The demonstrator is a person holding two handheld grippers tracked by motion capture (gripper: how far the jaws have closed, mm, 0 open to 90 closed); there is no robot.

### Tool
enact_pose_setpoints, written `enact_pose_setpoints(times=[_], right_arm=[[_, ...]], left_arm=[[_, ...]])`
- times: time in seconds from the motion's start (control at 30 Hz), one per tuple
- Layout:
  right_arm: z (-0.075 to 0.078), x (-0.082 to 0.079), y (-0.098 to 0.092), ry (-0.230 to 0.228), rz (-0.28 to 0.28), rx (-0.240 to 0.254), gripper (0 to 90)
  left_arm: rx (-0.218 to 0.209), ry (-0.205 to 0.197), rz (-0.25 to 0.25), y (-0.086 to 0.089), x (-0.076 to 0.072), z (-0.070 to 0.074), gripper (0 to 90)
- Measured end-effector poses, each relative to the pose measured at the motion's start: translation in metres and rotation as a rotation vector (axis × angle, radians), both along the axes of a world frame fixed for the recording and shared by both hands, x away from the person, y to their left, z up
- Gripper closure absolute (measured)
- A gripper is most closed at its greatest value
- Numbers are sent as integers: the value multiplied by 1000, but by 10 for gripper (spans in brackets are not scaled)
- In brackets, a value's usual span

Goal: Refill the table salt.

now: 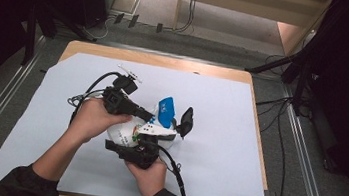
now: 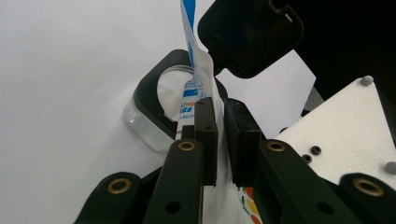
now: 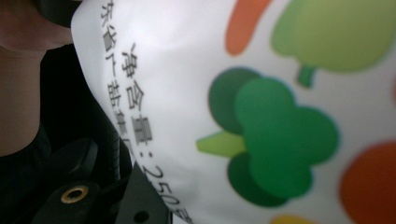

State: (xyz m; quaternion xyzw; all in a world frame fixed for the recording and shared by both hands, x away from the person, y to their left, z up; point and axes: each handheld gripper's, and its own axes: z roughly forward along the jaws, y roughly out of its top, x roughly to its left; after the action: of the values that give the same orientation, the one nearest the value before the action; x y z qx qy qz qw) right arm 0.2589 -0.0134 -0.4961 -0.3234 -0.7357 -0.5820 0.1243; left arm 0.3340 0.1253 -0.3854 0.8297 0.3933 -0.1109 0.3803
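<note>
Black jaws of the left gripper are clamped on the thin upper edge of a white bag, which runs up between the pads, its blue-printed strip rising past them. Just beyond the jaws in the left gripper view sits a clear jar with a black rim, its hinged black lid swung up and open above; the bag's edge stands over the jar's mouth.

In the high view the left gripper reaches in from the left, held by the left hand. The right gripper comes up from below in the right hand, pressed to the bag. In the right gripper view the bag, printed with green, orange and black characters, lies right against the camera, with one jaw at the bottom edge; whether those jaws grip it I cannot tell.

Everything sits near the middle of a pale sheet on a wooden table.
</note>
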Motion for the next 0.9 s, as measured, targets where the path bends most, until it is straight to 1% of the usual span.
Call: enact_pose_setpoints(times=[0.9], right_arm=[[1, 1, 0, 7, 3, -6, 680]], left_arm=[[-1, 1, 0, 0, 0, 0, 851]])
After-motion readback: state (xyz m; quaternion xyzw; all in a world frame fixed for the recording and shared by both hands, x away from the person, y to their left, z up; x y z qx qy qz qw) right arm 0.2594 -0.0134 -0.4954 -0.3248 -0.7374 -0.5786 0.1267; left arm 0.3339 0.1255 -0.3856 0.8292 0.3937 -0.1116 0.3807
